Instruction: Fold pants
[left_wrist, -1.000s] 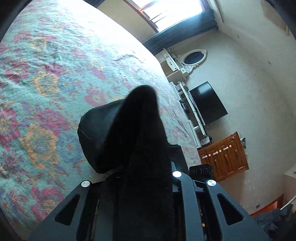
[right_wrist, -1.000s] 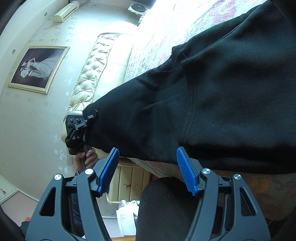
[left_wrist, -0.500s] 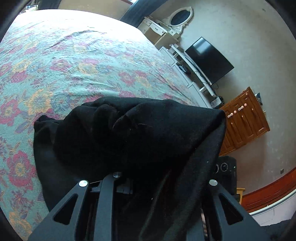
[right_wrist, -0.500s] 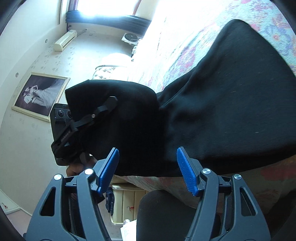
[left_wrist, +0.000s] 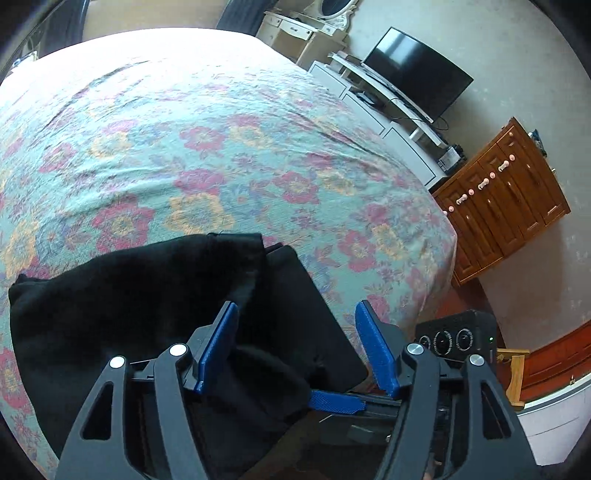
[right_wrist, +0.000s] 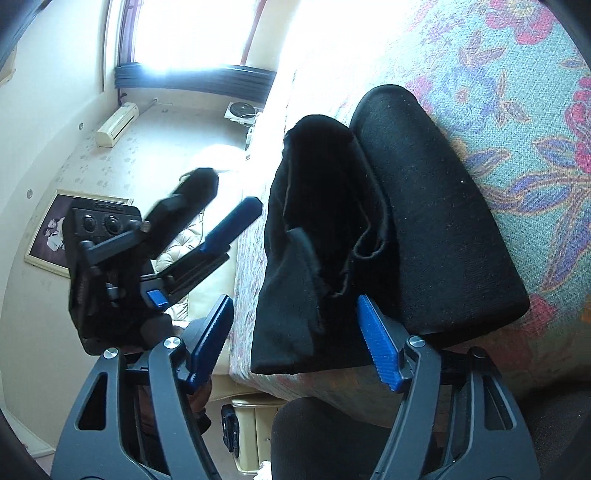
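The black pants (left_wrist: 122, 295) lie folded into a thick bundle near the edge of the floral bedspread (left_wrist: 221, 147). In the right wrist view the bundle (right_wrist: 424, 221) shows stacked layers with a loose drawstring. My left gripper (left_wrist: 295, 339) is open, its blue pads apart just above the fabric, holding nothing; it also shows in the right wrist view (right_wrist: 207, 229) to the left of the bundle. My right gripper (right_wrist: 295, 332) is open and empty, at the near edge of the bundle.
A wooden dresser (left_wrist: 506, 199), a TV (left_wrist: 417, 74) on a white stand and a black speaker (left_wrist: 454, 336) stand beyond the bed's corner. A padded headboard (right_wrist: 184, 243) and a framed picture (right_wrist: 48, 236) are to the left. The window (right_wrist: 192, 33) is bright.
My left gripper let go of the pants and opened; the fabric it carried now lies folded over on the bundle. The right gripper stayed open and moved closer to the bundle.
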